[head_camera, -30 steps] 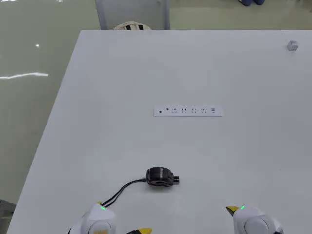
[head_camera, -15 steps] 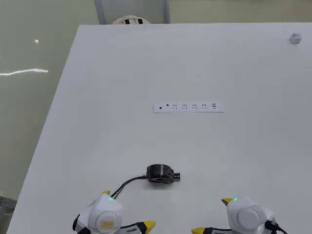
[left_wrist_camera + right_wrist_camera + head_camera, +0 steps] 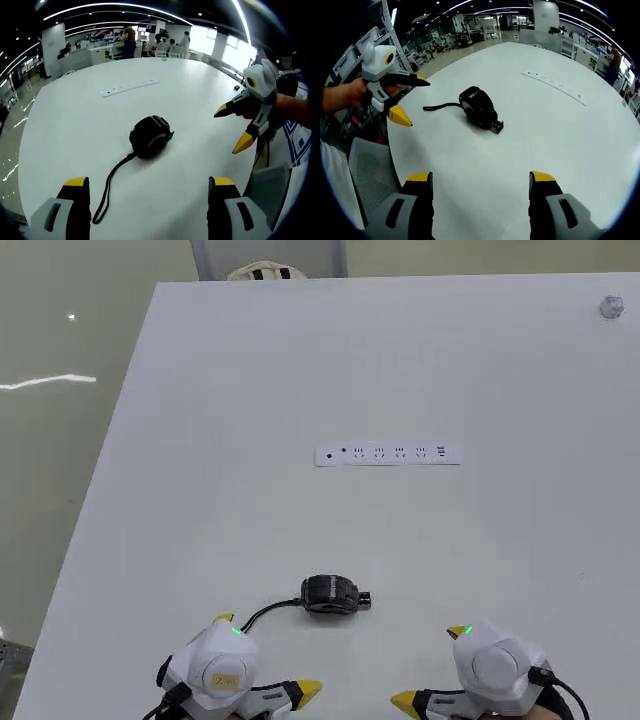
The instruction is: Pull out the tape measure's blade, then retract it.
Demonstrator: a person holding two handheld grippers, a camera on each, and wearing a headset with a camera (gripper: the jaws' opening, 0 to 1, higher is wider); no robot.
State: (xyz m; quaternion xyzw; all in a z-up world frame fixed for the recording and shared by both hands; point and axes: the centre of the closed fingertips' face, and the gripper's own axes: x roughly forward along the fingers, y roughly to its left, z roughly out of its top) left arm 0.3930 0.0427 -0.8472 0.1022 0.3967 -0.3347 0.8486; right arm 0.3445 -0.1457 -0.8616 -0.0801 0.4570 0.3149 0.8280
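- The tape measure [image 3: 333, 595], a small black case, lies on the white desk [image 3: 250, 400] close to the near edge and a little left of its middle. Its blade is fully wound in and the hook tab points toward the right edge.
- My left tool [image 3: 148, 181] has its jaws spread wide and holds nothing. It hovers near the case on the near-left side, not touching it.
- My right tool [image 3: 481, 176] is likewise spread wide and empty, on the near-right side, facing the hook.
- My main worry is that the case lies loose. If I tug the hook before the left tool pins the case, the whole thing will probably slide along.
- The hook tab is small and sits low against the desk, so a jaw could slip off it.
- A released blade could snap back hard and kick the case.
- A black wrist strap [image 3: 255, 618] trails from the case toward the left tool and could get pinched with it.
- A white power strip [image 3: 388, 454] lies mid-desk, well apart. A small grey object [image 3: 611, 307] I cannot identify sits by the far right corner. Neither is in my way.
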